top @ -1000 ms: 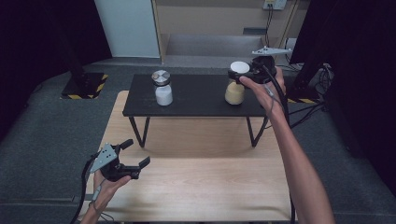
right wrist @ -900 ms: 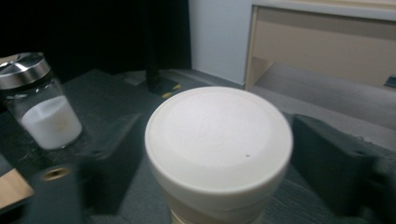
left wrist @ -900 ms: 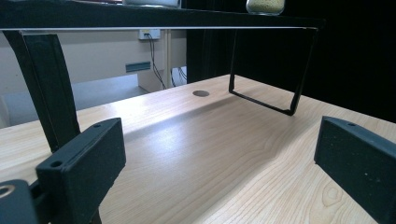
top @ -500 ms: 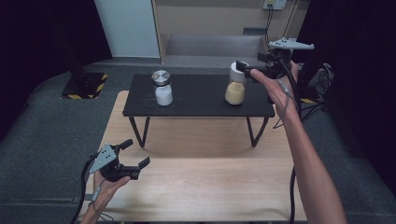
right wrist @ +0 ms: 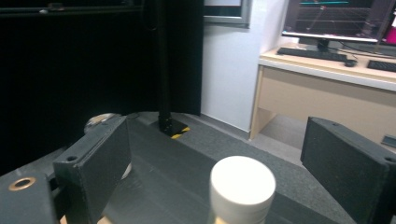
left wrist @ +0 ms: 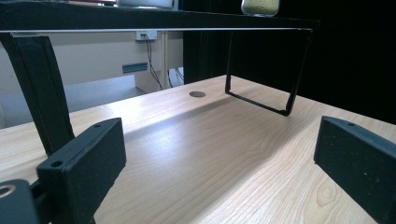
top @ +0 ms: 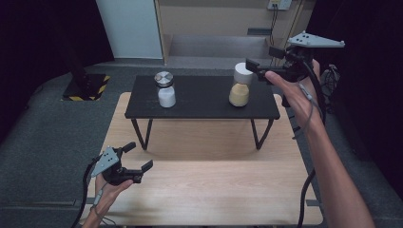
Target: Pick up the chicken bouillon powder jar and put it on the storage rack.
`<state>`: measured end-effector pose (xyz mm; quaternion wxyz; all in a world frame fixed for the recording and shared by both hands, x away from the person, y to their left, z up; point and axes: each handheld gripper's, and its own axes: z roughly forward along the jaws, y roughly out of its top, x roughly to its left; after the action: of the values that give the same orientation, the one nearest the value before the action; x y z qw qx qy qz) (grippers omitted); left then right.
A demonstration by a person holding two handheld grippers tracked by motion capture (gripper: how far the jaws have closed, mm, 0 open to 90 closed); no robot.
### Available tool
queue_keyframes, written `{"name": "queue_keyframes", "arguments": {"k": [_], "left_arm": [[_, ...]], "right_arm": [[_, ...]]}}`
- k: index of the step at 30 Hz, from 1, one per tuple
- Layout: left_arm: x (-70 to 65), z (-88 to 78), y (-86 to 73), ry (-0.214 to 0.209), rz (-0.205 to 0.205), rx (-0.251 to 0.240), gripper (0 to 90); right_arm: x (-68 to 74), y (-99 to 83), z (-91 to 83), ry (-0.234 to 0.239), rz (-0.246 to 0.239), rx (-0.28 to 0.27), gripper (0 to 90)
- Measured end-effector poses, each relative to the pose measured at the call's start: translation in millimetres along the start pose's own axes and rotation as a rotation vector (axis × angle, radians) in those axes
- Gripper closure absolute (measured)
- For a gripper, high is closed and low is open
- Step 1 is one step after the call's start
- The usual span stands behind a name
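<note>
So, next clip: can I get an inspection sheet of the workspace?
Surface: wooden table, with a black low stand on it.
Job's things: white-capped jar of tan grains, upright on the stand.
Clutter: metal-lidded jar of white powder, upright on the stand.
Grippers: right hand-held gripper open, jaws just opened, beside the white cap; left hand-held gripper open, nothing between its jaws.
Cables: one trails from each gripper.
Surroundings: grey carpet, desk with monitor.
</note>
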<state>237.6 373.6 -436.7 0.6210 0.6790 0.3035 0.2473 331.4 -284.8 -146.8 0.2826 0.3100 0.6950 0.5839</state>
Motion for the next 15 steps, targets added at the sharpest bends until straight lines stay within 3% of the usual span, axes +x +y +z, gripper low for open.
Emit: {"name": "queue_keyframes", "arguments": {"k": [10, 15], "left_arm": [[-2.5, 0.3, 0.4, -0.004, 0.001, -0.002, 0.9], [-3.0, 1.5, 0.9, -0.009, 0.0, 0.003, 0.9]], "right_arm": [[5.2, -28.6, -30.4, 0.098, -0.055, -0.027, 8.4], [6.8, -50.4, -42.3, 0.129, -0.041, -0.044, 8.6]]}}
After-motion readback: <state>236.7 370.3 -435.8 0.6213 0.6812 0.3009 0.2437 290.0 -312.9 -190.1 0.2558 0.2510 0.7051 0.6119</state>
